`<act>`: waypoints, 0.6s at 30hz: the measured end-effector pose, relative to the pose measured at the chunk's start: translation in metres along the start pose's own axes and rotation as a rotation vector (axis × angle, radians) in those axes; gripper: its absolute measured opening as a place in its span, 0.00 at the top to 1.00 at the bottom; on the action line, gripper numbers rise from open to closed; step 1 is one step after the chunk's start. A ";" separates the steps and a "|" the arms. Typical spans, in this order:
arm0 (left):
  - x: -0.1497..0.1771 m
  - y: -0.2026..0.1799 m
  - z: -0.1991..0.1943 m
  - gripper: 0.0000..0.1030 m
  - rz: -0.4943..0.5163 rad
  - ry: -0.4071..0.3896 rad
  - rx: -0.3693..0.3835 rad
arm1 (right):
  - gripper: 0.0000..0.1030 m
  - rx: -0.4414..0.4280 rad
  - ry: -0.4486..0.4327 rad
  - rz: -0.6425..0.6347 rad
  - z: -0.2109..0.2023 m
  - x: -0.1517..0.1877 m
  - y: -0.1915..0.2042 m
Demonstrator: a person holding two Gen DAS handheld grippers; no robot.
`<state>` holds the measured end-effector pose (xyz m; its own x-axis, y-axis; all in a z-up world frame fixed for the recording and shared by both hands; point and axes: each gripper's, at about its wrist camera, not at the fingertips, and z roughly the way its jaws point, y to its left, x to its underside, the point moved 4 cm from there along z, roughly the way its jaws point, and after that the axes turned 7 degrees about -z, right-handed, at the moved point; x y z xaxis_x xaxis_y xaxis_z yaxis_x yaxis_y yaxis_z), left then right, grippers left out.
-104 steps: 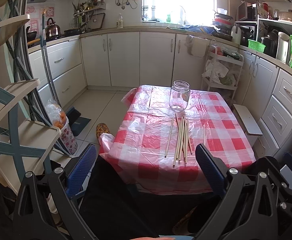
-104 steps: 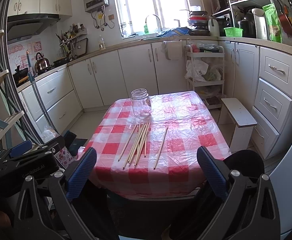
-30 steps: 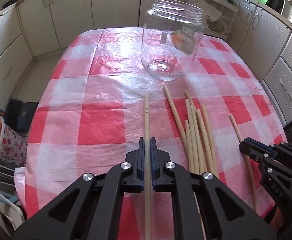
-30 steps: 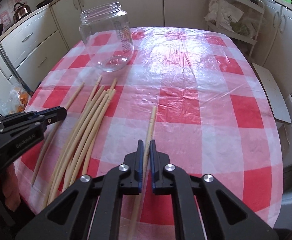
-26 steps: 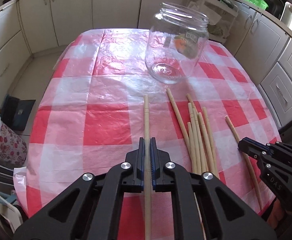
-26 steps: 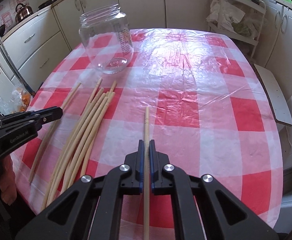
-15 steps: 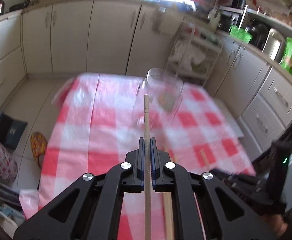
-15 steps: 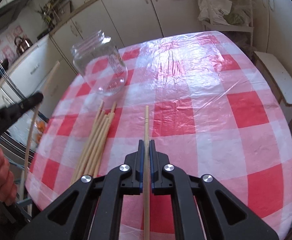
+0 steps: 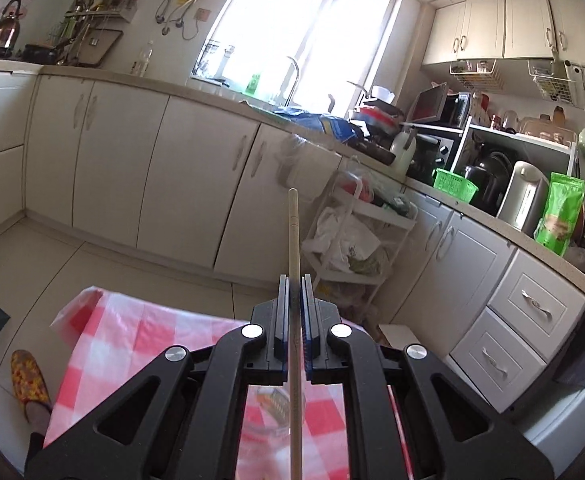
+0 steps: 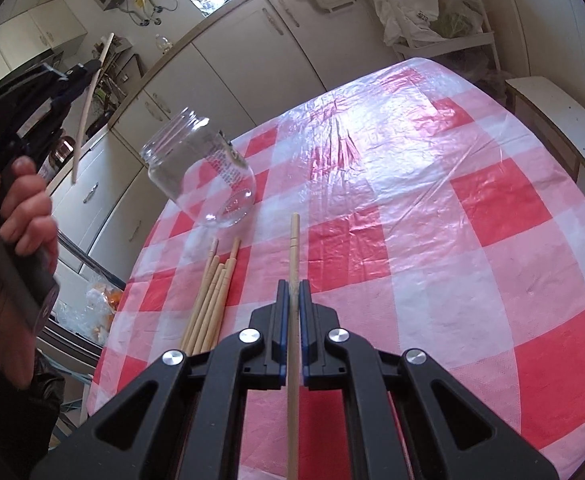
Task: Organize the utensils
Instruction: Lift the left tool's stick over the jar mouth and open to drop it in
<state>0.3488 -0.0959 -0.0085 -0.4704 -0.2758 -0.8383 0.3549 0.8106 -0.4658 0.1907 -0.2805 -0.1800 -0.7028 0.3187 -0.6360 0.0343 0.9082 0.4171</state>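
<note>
A table (image 10: 472, 208) under a red-and-white checked plastic cloth; a clear glass jar (image 10: 200, 176) stands far left on it; loose chopsticks (image 10: 210, 296) lie just nearer.

A clear glass jar (image 10: 200, 172), empty and lidless, stands on the far left part of the table. Near it lies a bundle of pale wooden chopsticks (image 10: 209, 300), side by side, tips toward the jar. One chopstick (image 10: 292, 300) is clamped lengthwise in jaws above the table; another chopstick (image 9: 293, 264) is held raised, pointing away.
</note>
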 end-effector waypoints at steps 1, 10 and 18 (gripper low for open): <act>-0.002 -0.002 0.006 0.95 0.001 -0.006 -0.002 | 0.94 -0.003 -0.002 0.005 -0.001 0.000 0.000; 0.000 0.010 0.052 0.95 0.010 -0.075 -0.078 | 0.94 -0.017 -0.002 0.018 0.000 0.002 -0.002; 0.018 0.011 0.062 0.95 0.086 -0.071 -0.099 | 0.94 -0.026 0.002 0.040 0.001 0.002 -0.004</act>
<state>0.3945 -0.1245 -0.0466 -0.3825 -0.2361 -0.8933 0.3083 0.8788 -0.3642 0.1899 -0.2832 -0.1837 -0.7024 0.3543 -0.6174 0.0443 0.8874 0.4588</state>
